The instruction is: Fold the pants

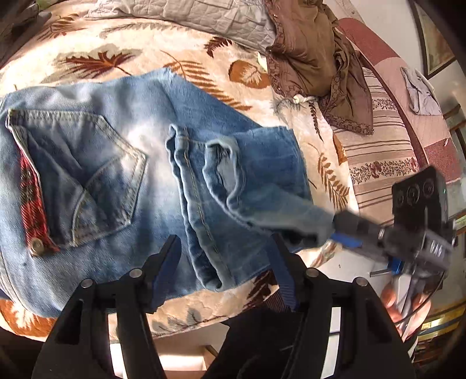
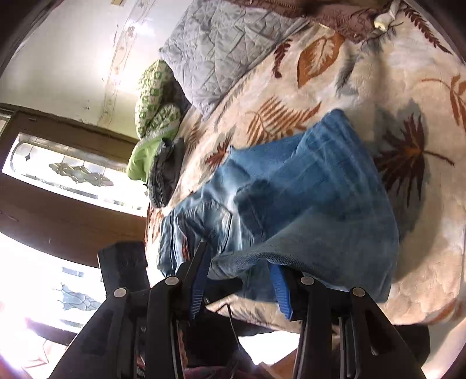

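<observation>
Light blue jeans [image 1: 116, 175] lie folded on a leaf-patterned blanket [image 1: 122, 58], back pocket up, with red plaid lining and a metal button at the left end. My left gripper [image 1: 224, 242] hovers open over their near edge, a folded leg between its fingers but not pinched. In the left wrist view my right gripper [image 1: 335, 226] reaches in from the right, its tips at a drawn-out corner of the folded leg. In the right wrist view the jeans [image 2: 305, 204] show a hem draped across my right gripper [image 2: 238, 259], whose jaws stand apart.
A brown garment [image 1: 314, 64] and a grey quilted pillow [image 1: 204, 17] lie at the far side of the bed. A green patterned cushion [image 2: 157, 96] and a dark folded garment [image 2: 166, 175] sit by the window. The bed's edge runs just below the jeans. A hand [image 1: 407, 306] holds the right gripper.
</observation>
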### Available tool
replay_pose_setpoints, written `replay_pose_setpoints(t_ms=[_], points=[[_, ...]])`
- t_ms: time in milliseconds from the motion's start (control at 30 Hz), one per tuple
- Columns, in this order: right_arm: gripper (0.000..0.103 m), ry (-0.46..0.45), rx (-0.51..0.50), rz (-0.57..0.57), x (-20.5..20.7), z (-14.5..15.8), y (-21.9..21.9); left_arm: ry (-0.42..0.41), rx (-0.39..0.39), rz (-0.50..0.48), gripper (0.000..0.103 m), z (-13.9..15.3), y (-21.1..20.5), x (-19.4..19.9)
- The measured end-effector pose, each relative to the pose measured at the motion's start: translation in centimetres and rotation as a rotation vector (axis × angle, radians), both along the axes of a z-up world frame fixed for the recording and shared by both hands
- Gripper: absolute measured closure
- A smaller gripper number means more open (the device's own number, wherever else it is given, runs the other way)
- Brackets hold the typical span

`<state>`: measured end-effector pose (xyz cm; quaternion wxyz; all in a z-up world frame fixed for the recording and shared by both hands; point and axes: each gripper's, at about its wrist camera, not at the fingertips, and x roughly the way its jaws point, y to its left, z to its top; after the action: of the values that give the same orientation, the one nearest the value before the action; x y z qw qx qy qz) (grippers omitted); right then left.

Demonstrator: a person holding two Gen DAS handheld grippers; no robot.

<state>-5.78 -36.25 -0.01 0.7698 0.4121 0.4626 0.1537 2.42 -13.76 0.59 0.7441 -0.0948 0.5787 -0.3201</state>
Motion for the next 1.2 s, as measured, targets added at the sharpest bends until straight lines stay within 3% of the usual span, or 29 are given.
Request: replay_pose_setpoints(t_ms=[100,200,267,333,500,533,567,600,633,667,700,767,800,900,967,1067,1100,1200], points=[[0.060,0.088,0.041,0.048,-2.1,-2.6,1.1,0.034,-0.023,0.050,0.040,-0.5,0.8,1.8],[0.060,0.081,0.091,0.020,-4.2,-3.7,0.8,0.088,-0.059,0.048,0.040,-1.0,0.5,3.2],[0.059,0.056,0.120,-0.037,-5.3,-3.7,-0.1,0.104,-0.044,0.018,0.040,-1.3,-0.8,3.8],[0.053,0.032,0.130,-0.087,-6.1,-3.7,-1.3,0.093,-0.016,-0.007,0.040,-1.3,-2.4,4.2],[0.049,0.051,0.161,-0.166,-6.0,-5.3,-1.7,0.074,0.053,-0.025,0.040,-2.2,-5.6,5.7],[0.049,0.045,0.179,-0.169,-5.8,-5.8,-1.4,0.083,0.049,-0.026,0.042,-2.4,-6.0,6.1],[0.050,0.039,0.189,-0.182,-5.4,-6.2,-1.1,0.082,0.041,-0.033,0.054,-2.3,-6.4,6.4],[0.059,0.025,0.194,-0.195,-5.2,-6.5,-0.8,0.072,0.036,-0.042,0.068,-2.0,-6.8,6.8],[0.074,-0.002,0.198,-0.200,-4.8,-6.5,-0.5,0.073,0.023,-0.052,0.081,-1.5,-7.2,7.4],[0.098,-0.026,0.201,-0.210,-4.3,-6.4,-0.4,0.076,-0.001,-0.044,0.081,-0.9,-7.2,8.0],[0.099,-0.042,0.225,-0.228,-3.9,-6.2,-0.3,0.070,-0.021,-0.028,0.081,-0.3,-7.2,8.6],[0.099,-0.119,0.309,-0.268,-3.6,-5.7,0.0,0.051,-0.003,-0.021,0.081,0.1,-7.4,9.7],[0.099,-0.130,0.307,-0.268,-3.4,-5.6,0.4,0.045,0.041,-0.020,0.081,-0.3,-7.5,10.0],[0.094,0.008,0.248,-0.210,-2.5,-8.4,1.9,0.099,0.171,-0.044,0.079,-3.3,-7.5,10.1],[0.097,0.081,0.264,-0.205,-3.0,-10.5,1.9,0.099,0.132,-0.055,0.079,-3.6,-6.3,9.5],[0.086,0.079,0.293,-0.184,-4.8,-9.6,0.6,0.053,0.097,-0.060,0.076,-1.9,-4.4,8.9],[0.077,0.060,0.275,-0.172,-5.5,-8.6,0.1,0.034,0.086,-0.064,0.076,-1.2,-3.8,8.7],[0.073,-0.062,0.191,-0.157,-7.6,-4.8,-2.0,-0.013,0.035,-0.058,0.071,0.7,-2.6,7.7]])
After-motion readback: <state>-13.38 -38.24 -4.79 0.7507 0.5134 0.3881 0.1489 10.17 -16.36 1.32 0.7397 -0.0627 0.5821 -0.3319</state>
